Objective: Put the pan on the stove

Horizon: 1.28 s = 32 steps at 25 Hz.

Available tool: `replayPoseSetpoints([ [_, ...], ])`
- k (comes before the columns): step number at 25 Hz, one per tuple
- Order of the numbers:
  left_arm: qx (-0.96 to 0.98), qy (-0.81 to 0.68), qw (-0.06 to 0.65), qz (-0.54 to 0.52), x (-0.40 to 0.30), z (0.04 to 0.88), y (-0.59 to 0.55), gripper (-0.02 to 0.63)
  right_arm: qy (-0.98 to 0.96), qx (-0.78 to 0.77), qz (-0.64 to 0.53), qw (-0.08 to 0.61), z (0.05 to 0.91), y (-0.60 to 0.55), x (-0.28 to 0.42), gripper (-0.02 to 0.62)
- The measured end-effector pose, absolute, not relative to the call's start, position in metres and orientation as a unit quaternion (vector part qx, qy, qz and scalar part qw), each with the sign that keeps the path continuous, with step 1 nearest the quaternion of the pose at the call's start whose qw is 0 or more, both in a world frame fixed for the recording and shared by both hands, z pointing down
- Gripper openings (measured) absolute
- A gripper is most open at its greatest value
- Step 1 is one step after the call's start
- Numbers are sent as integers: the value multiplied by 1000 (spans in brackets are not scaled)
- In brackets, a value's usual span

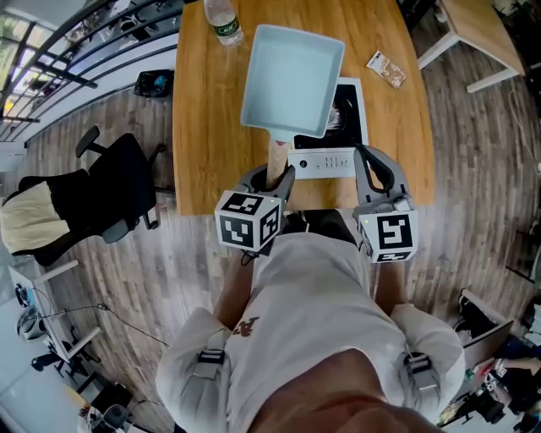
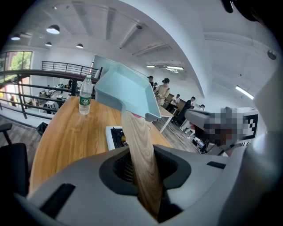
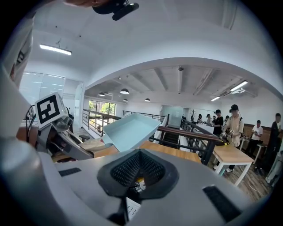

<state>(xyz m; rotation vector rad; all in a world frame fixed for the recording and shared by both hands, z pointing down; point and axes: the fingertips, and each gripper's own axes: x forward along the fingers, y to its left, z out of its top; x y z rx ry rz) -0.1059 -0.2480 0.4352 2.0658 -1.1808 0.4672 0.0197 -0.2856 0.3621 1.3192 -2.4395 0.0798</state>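
A person's left gripper [image 1: 275, 173] clamps the wooden handle [image 2: 140, 163] of a pale blue square pan [image 1: 292, 80], jaws closed partway onto the wood. The pan's long axis runs straight out along the gripper's line, handle at the jaws and body at the far end, tipped up and away with its open face upward; it holds nothing. The pan hangs in the air ahead of the gripper, over the left part of a white portable gas stove [image 1: 325, 161] (its black burner shows past the pan's right edge). The stove sits just ahead of both grippers, at the near edge of a wooden table [image 1: 207, 127].

The right gripper [image 1: 374, 162] hovers beside the left, at the stove's right side, jaws drawn together on nothing. Bare tabletop lies to the left of the left gripper's line. A water bottle [image 1: 222, 19] stands far ahead and left of the pan, well apart from it. A snack packet [image 1: 386, 69] lies ahead of the right gripper, near the table's right edge. A black office chair [image 1: 101, 199] stands on the floor off to the left gripper's left
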Motion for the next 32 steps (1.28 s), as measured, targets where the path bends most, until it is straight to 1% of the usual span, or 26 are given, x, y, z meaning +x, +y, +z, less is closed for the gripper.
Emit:
replayPoseSetpoints([
  [32, 772, -435, 405, 223, -64, 505, -259, 95, -856, 457, 90, 224, 434, -304, 59, 15],
])
